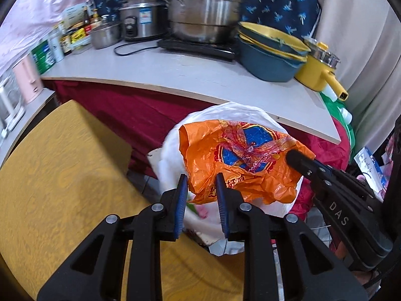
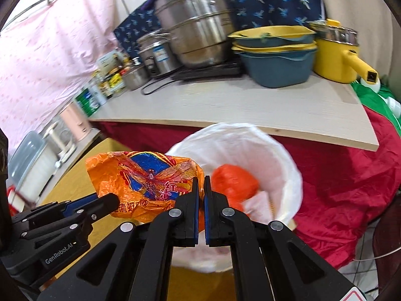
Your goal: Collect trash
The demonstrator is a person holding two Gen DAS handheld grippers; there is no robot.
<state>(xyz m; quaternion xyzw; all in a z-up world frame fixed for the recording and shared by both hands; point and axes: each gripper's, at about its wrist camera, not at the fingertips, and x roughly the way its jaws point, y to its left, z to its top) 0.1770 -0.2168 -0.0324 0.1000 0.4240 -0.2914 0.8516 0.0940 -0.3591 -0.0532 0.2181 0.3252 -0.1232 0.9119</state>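
An orange plastic bag (image 1: pixel 240 160) with a blue and red dragonfly print hangs over a bin lined with a white bag (image 1: pixel 173 155). My right gripper (image 2: pixel 201 180) is shut on the orange bag's (image 2: pixel 140 175) right edge and holds it up. In the left wrist view the right gripper (image 1: pixel 295 156) comes in from the right, gripping the bag. My left gripper (image 1: pixel 201 179) is open, its jaws a little apart just before the bag's lower edge. It also shows at the left in the right wrist view (image 2: pixel 110 199). The white-lined bin (image 2: pixel 283 155) holds red-orange trash (image 2: pixel 233 183).
A yellow patterned table (image 1: pixel 57 175) is at the left below the grippers. Behind the bin a grey counter (image 1: pixel 175 72) over red cloth carries steel pots (image 1: pixel 205 7), stacked blue and yellow basins (image 1: pixel 270 55), a yellow pot (image 1: pixel 318 70) and bottles (image 1: pixel 65 37).
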